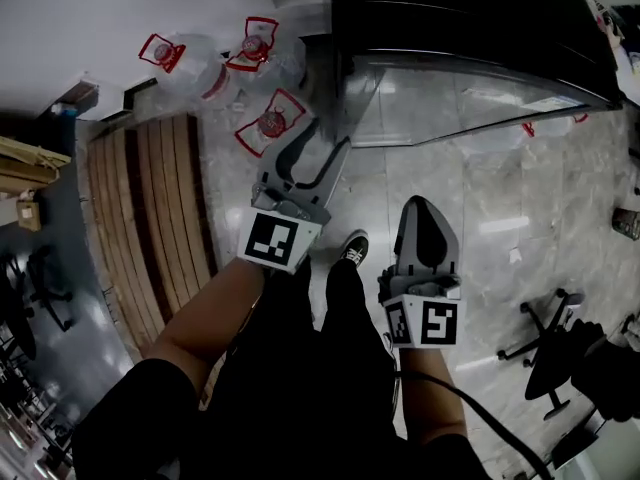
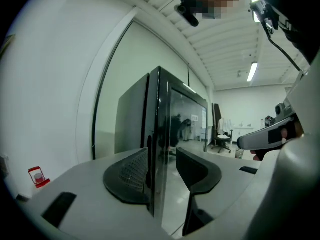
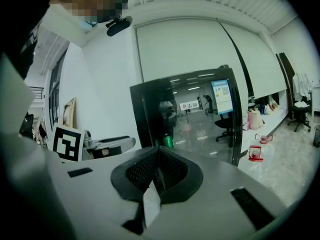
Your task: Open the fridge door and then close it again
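Plastic jugs (image 1: 205, 63) on floor far left, contents unclear. Green bottle (image 3: 167, 140) inside glass-door fridge (image 1: 450, 18). Fridge corner just beyond open left claw (image 1: 330, 133). Right claw (image 1: 425, 208) closed, empty, nearer.

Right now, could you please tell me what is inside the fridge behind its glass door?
Through the glass door of the fridge, one green item, perhaps a can, shows low down. The rest of the inside cannot be seen: reflections of the room cover the glass.

Head looks down; 2 gripper views face fridge (image 2: 134, 115)
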